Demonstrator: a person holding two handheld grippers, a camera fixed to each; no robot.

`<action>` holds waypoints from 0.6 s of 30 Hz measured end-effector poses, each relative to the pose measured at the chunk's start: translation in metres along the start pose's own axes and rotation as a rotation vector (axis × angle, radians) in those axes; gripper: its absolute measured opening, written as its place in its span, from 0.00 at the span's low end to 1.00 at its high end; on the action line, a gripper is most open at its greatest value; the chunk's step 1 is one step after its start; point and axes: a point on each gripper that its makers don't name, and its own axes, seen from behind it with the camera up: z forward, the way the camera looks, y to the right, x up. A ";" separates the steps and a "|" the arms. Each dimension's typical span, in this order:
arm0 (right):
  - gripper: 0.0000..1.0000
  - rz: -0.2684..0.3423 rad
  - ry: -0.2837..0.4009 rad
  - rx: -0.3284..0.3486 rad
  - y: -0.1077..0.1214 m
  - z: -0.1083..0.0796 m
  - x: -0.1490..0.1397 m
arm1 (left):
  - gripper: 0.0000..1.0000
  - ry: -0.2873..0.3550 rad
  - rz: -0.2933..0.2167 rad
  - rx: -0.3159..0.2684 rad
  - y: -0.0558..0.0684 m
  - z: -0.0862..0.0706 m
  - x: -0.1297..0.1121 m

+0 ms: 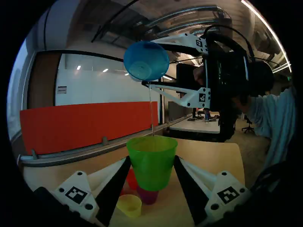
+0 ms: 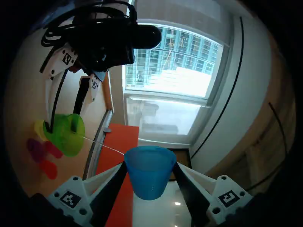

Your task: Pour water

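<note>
In the left gripper view my left gripper (image 1: 151,159) is shut on a green cup (image 1: 152,166), held upright above the wooden table (image 1: 212,155). Higher up, my right gripper (image 1: 148,62) is shut on a blue cup (image 1: 146,59) tipped on its side. A thin stream of water (image 1: 151,109) falls from it into the green cup. In the right gripper view the blue cup (image 2: 149,178) sits between my right gripper's (image 2: 150,166) fingers. The water stream (image 2: 102,145) runs across to the green cup (image 2: 66,133), gripped by the left gripper (image 2: 62,126).
Under the green cup, a red cup (image 1: 131,179), a purple cup (image 1: 148,196) and a yellow cup (image 1: 129,205) stand on the table. A person's light sleeve (image 1: 276,113) is at the right. An orange panel (image 1: 83,123) runs along the far table edge.
</note>
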 end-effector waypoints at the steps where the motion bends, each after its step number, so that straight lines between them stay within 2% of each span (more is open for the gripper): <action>1: 0.90 -0.007 0.000 0.000 0.000 0.000 0.001 | 0.82 0.000 -0.001 0.000 0.000 0.000 0.000; 5: 0.89 -0.021 0.002 0.002 -0.002 0.000 0.003 | 0.82 0.001 -0.001 -0.001 0.001 0.001 0.000; 9: 0.89 -0.007 0.003 -0.002 -0.001 -0.001 0.003 | 0.82 0.003 0.000 -0.002 0.001 0.000 0.001; 13: 0.90 0.038 0.005 -0.002 -0.001 -0.002 0.001 | 0.82 0.004 0.000 -0.002 0.001 0.000 0.002; 18: 0.90 0.128 0.002 0.001 -0.003 -0.003 -0.004 | 0.82 0.005 0.000 -0.002 0.001 -0.001 0.002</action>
